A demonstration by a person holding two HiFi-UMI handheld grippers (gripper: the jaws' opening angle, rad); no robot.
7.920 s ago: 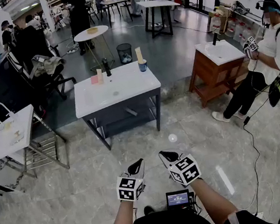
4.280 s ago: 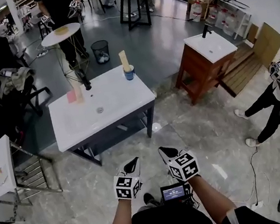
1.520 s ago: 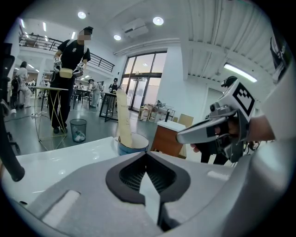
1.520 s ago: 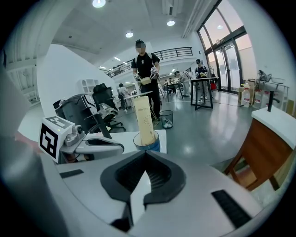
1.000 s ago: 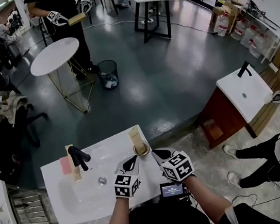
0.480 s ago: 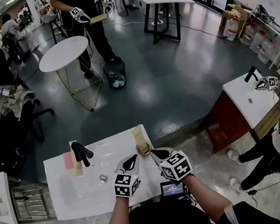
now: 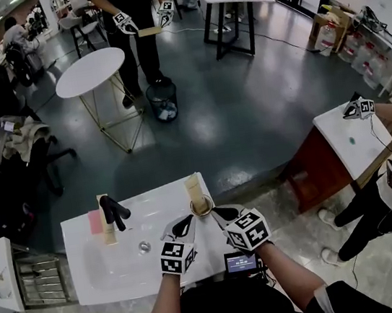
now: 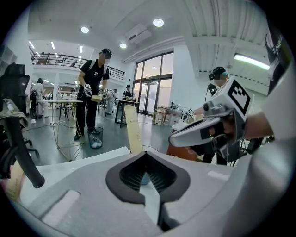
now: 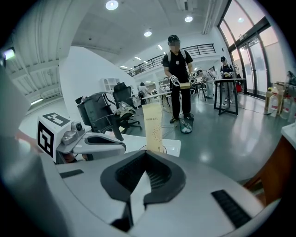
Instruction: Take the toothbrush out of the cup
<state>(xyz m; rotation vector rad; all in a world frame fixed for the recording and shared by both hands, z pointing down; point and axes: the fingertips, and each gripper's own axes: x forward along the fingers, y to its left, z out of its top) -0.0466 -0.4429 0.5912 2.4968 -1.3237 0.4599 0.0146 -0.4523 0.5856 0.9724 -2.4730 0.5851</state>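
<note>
The cup (image 7: 203, 206) is seen standing on the white basin top (image 7: 97, 276), and the toothbrush (image 7: 194, 187), packed in a tall beige carton, is seen standing upright in the cup, leaning slightly away from the person. The carton's upper part is shown well clear of the cup's rim.

The left gripper (image 7: 187, 226) is held just on the near left of the cup, and the right gripper (image 7: 221, 214) just on the near right of it, so that the cup lies between and a little beyond the two tips. No contact with the cup or the carton can be made out. Both bare forearms are stretched forward from the person's body and are angled inward toward the cup, with the grippers tipped somewhat downward and the marker cubes turned up.

In the left gripper view, the jaws of the left gripper (image 8: 145, 155) are seen pressed together with nothing pinched; a bit of the cup (image 8: 144, 178) is glimpsed through the opening behind the tips, and the toothbrush (image 8: 133, 129) rises above them. In the right gripper view, the right gripper (image 9: 145, 155) is likewise seen with its jaws pressed together on nothing, and the toothbrush (image 9: 153, 125) stands straight ahead, just past the tips.

A black faucet (image 7: 114, 211) is seen well to the left of the cup.
</note>
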